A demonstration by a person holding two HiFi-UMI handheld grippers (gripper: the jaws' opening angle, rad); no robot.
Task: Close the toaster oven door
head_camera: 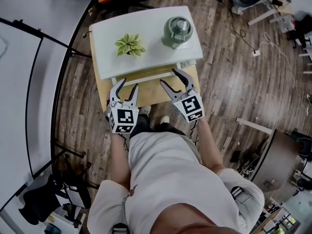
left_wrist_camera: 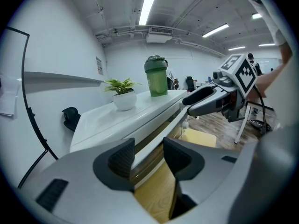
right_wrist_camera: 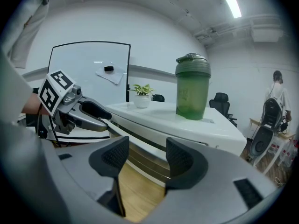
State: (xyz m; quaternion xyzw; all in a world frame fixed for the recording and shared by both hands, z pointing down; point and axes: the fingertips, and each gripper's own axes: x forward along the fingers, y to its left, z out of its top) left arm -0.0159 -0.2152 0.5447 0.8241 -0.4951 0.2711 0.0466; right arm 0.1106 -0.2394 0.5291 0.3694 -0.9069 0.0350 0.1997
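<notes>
From above, the white toaster oven [head_camera: 146, 40] sits on a small wooden table [head_camera: 146, 95], with a potted plant [head_camera: 129, 45] and a green shaker bottle [head_camera: 177, 32] on its top. Its door faces the person and looks raised against the front, the long white handle [head_camera: 146, 77] running along its upper edge. I cannot tell from here whether it is fully seated. Both tools are at that handle, the left gripper [head_camera: 128, 84] near its left end and the right gripper [head_camera: 168, 76] near its right end, each with its jaws spread.

In the left gripper view, the left gripper [left_wrist_camera: 148, 155] is released. The handle [left_wrist_camera: 163, 127] runs in between its two jaws, close to the left pad and apart from the right one, not clamped. Dark door glass shows just under the bar. Further along the bar is the right gripper [left_wrist_camera: 191, 104], and the plant [left_wrist_camera: 122, 94] and bottle [left_wrist_camera: 157, 76] stand on the oven [left_wrist_camera: 107, 125] behind.

In the right gripper view, the right gripper [right_wrist_camera: 147, 157] is likewise released, its jaws wide with the handle [right_wrist_camera: 142, 140] crossing the gap and neither pad pressing on it. The left gripper [right_wrist_camera: 108, 120] is at the far end of the bar. The bottle [right_wrist_camera: 192, 87] stands close on the oven [right_wrist_camera: 196, 127], the plant [right_wrist_camera: 141, 97] beyond it.
</notes>
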